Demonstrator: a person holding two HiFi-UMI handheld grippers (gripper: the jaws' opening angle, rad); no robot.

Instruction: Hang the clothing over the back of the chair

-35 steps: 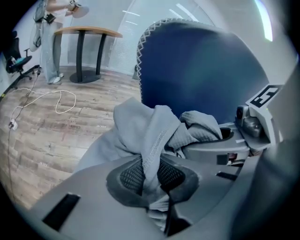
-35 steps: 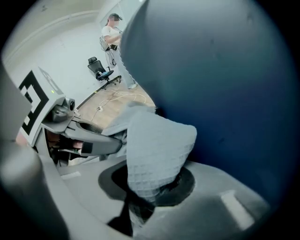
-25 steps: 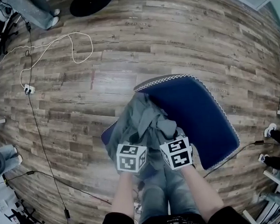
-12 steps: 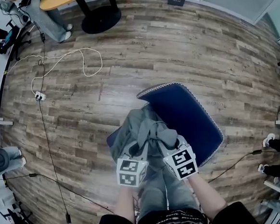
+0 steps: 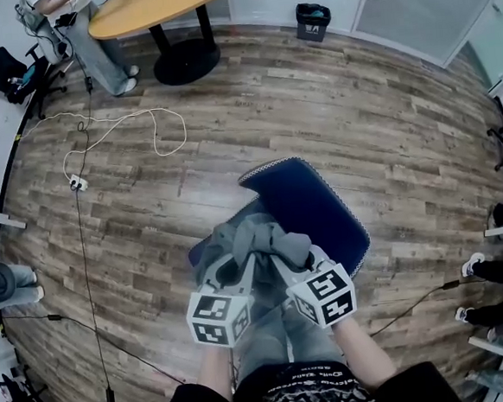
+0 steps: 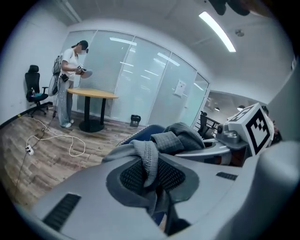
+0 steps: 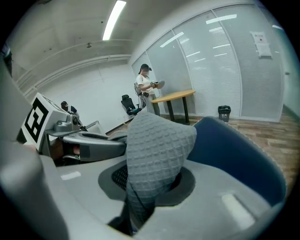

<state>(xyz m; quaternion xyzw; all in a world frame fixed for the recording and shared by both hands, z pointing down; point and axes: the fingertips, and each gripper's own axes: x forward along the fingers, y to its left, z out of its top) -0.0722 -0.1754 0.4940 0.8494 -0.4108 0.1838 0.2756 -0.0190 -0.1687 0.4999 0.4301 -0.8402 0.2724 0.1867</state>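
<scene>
Both tools are clamped on cloth. The left gripper (image 5: 233, 277) (image 6: 151, 174) pinches a ribbed fold of the grey waffle-knit garment (image 5: 256, 241) (image 6: 149, 157), and the right gripper (image 5: 288, 269) (image 7: 149, 183) bites a thick peak of the same fabric (image 7: 157, 140). The two grippers sit side by side, close together, with the garment bunched between and ahead of them.

The bundle lies at the near edge of the dark blue padded chair (image 5: 311, 204) (image 7: 234, 154), whose white-stitched rim runs along its far and right sides. From the pictures it cannot be told whether the cloth rests on the chair or hangs just above it.

Beyond the chair the wood-plank floor (image 5: 366, 117) is open. To the left, a white looped cable (image 5: 137, 118) and a thin black cord (image 5: 84, 252) lie well apart from the chair. Far off stand a round tan-topped table (image 5: 154, 4), a small black bin (image 5: 313, 19) and a person (image 5: 91, 39) beside the table. Shoes (image 5: 472, 265) show at the right edge.
</scene>
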